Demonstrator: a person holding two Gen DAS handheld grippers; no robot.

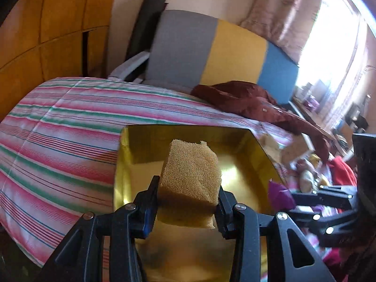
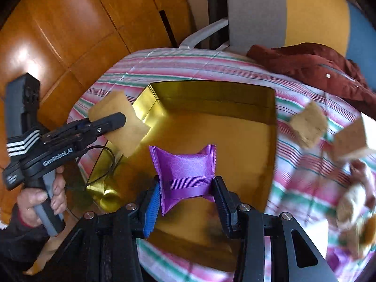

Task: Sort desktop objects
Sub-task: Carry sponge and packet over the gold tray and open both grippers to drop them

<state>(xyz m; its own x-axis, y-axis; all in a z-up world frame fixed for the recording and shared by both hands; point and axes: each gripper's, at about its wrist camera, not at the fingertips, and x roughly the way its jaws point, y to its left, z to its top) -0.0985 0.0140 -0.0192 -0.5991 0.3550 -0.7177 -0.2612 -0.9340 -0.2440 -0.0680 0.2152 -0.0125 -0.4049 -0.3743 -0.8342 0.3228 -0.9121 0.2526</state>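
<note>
Nearest the lens in the left wrist view: the left gripper (image 1: 188, 202) is clamping a tan sponge block (image 1: 190, 181), jaws narrow and pressing on its lower sides, block sticking forward w/ its long axis running along the fingers. It's hanging over the gold tin box (image 1: 131, 155), approx over the box's near-centre, not touching the floor of it as far as I can tell.

In the right wrist view the right gripper (image 2: 186, 195) is pinching a purple sachet (image 2: 185, 171), jaws closed tight on its lower half, crimped top edge pointing away from the cam. Sachet is also sitting above the box interior, near the front middle.

Key relation: both loads are already above the open box, box lying below & ahead of each set of jaws. Right one looks more central; left is coming in from the box's left rim. My read: next move is prob. lowering and releasing, and the two grippers are near each other, so crowding is a risk.

Outward: two more sponge pieces (image 2: 307, 127) are lying right of the box on the striped quilt (image 1: 58, 127), blurred. Maroon garment (image 1: 246, 101) beyond, a grey-yellow-blue chair back (image 1: 211, 51), wood cabinet panels (image 2: 70, 35), bright curtained window at right.
</note>
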